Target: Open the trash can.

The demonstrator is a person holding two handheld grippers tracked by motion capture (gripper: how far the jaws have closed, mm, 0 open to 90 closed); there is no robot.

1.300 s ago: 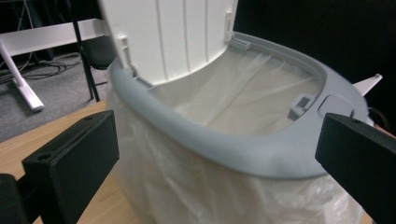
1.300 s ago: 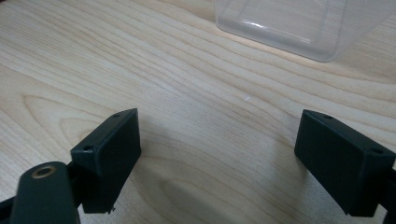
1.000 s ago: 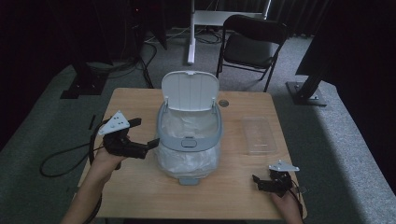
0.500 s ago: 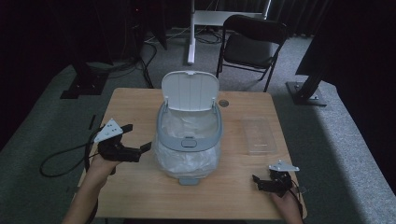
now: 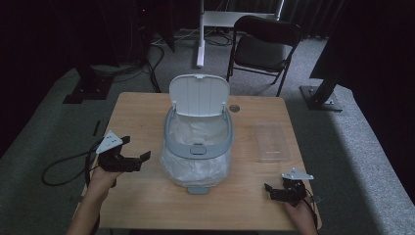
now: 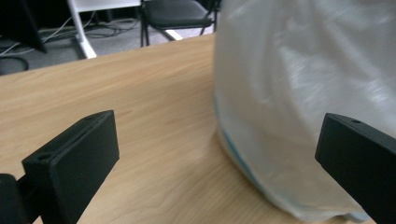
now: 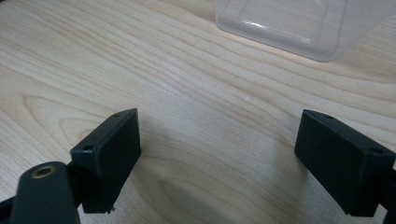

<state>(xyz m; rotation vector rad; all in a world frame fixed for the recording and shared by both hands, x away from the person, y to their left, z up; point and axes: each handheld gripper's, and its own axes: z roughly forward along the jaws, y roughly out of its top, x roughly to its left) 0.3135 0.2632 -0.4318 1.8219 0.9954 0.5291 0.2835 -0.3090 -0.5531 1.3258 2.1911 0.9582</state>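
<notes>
A pale grey plastic waste bin [image 5: 198, 147], rounded in outline, stands at the middle of the light wooden tabletop [image 5: 142, 110]; its flat white hinged lid [image 5: 199, 95] stands upright toward the far edge; a crinkled translucent white plastic liner bag [image 5: 195, 166] lines the bin and drapes over its outside down to the wood; in the left gripper view the bag [image 6: 303, 93] shows a glossy, wrinkled surface with a thin blue line near its foot. A grey band with a small rectangular catch [image 5: 198, 149] crosses the front of the rim.

The left gripper [image 5: 134, 159], matte black with a grey three-cornered plate on top, is held near the tabletop's left edge, just beside the bin and apart from it; its blocky jaws are spread wide and grasp nothing; a black cable [image 5: 63, 166] trails off the left edge.

The right gripper [image 5: 274, 191] sits near the near right corner, well apart from the bin; its jaws are likewise released and empty above bare wood grain. A clear rectangular plastic tray [image 5: 271, 141] with rounded corners lies toward the right edge; in the right gripper view it lies beyond the jaws.
</notes>
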